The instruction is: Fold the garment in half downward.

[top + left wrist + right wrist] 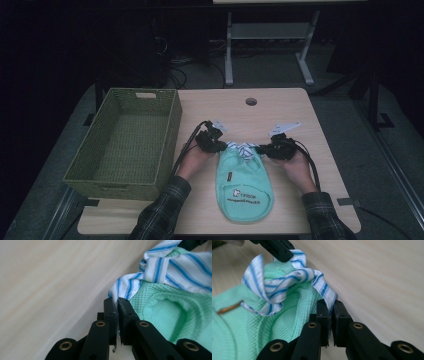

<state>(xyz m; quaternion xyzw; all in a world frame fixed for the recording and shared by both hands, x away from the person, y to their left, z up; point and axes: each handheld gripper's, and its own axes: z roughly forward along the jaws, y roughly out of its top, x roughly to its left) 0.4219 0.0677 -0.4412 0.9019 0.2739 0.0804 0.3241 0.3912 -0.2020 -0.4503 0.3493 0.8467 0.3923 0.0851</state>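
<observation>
On the wooden table (300,115), just right of the woven green basket (125,142), we find a mint-green bib (244,182) lying flat, its printed end toward the person and its blue-and-white striped trim (243,148) at the far end. We see the left gripper (216,145) clamped on the trim's left corner (115,293) and the right gripper (265,150) clamped on the right corner (329,298) — each pair of black jaws pinched tight with striped cloth between. Plaid sleeves (162,215) enter from the bottom edge of the high view.
</observation>
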